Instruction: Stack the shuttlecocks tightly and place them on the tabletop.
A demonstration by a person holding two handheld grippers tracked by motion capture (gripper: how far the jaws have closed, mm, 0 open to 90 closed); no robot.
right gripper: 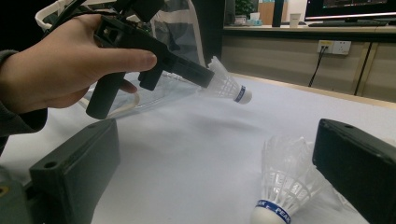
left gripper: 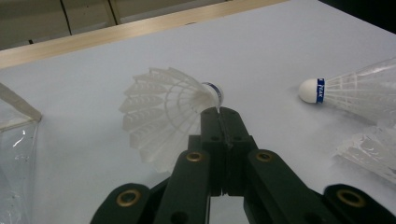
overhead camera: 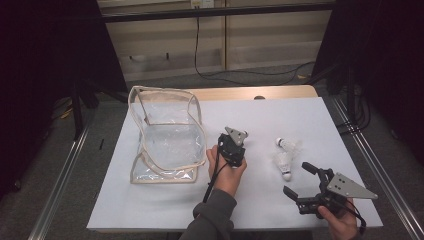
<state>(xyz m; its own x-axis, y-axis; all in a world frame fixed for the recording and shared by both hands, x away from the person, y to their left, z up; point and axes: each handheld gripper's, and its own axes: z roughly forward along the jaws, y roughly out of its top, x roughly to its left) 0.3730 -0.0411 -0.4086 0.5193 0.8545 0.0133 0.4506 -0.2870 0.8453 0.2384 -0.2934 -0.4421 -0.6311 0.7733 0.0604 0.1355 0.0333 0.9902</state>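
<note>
White table (overhead camera: 165, 210): left claw (left gripper: 219, 112) pinching shuttlecock (left gripper: 163, 112) aloft.

- High view: fixed overhead, looking forward and down on the whole worktop (overhead camera: 165, 210), far off; both hands enter from the bottom edge.
- Left gripper view: rides the left gripper (left gripper: 219, 112), looking along its jaws, close and low over the worktop.
- Right gripper view: rides the right gripper (right gripper: 210, 172), looking level and low across the worktop, toward the left gripper.
- Shared: all three views take in the shuttlecock (left gripper: 163, 116) at the left gripper's tip; two more lie near the right gripper.
</note>
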